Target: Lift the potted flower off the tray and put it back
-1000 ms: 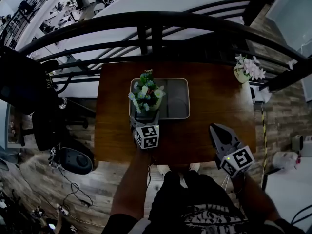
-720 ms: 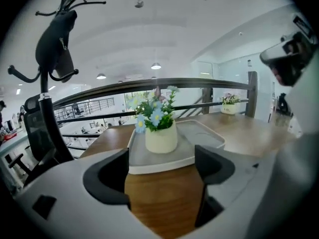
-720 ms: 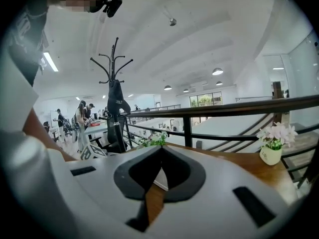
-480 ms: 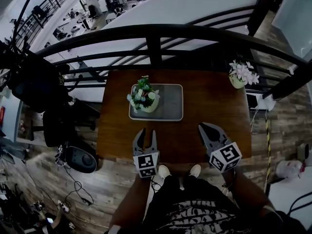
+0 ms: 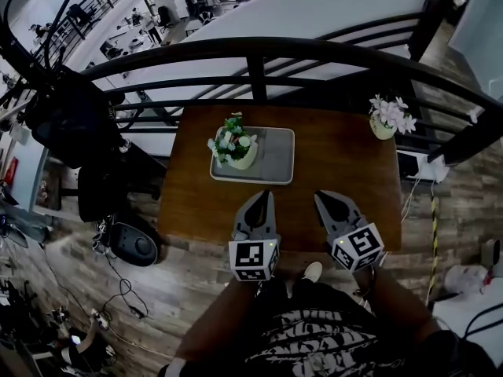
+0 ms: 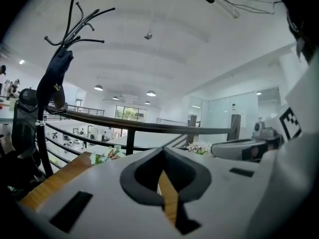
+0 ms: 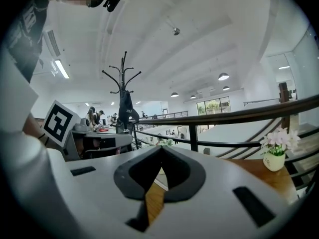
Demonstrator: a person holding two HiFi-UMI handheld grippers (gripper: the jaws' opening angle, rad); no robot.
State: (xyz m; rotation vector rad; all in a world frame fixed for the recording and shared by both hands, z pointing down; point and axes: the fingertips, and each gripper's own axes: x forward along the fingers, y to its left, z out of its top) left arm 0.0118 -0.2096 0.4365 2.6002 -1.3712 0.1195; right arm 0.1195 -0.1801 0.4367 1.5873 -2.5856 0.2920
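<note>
**Potted flower stands on its tray; both grippers shut and clear of it**

Head view, looking steeply down: a brown wooden table w/ a black metal railing behind its far edge. Toward the far-left corner lies a grey rectangular metal tray. The potted flower, a cream pot w/ green leaves and white and red blossoms, stands upright at the tray's left end. A small pale pot of pink-white blossoms sits at the far-right corner, well apart from the tray.

The left gripper and right gripper hover side by side over the table's near edge, well apart from the tray. Each has its fingers pressed together w/ nothing btwn them.

Progress, as a judgement: the pot is on the tray, inside the rim, and no gripper touches it. So either the lift-and-return is complete or it hasn't begun; this moment alone can't decide.

What each view adds:
- **Head view:** the only one showing the pot-on-tray relation and how far off both grippers are.
- **Left gripper view:** closed tips close up, w/ just a sliver of table wood showing below them, and the right gripper alongside.
- **Right gripper view:** the same for its own tips, plus the pale pot at right and a black coat stand beyond the railing.
</note>
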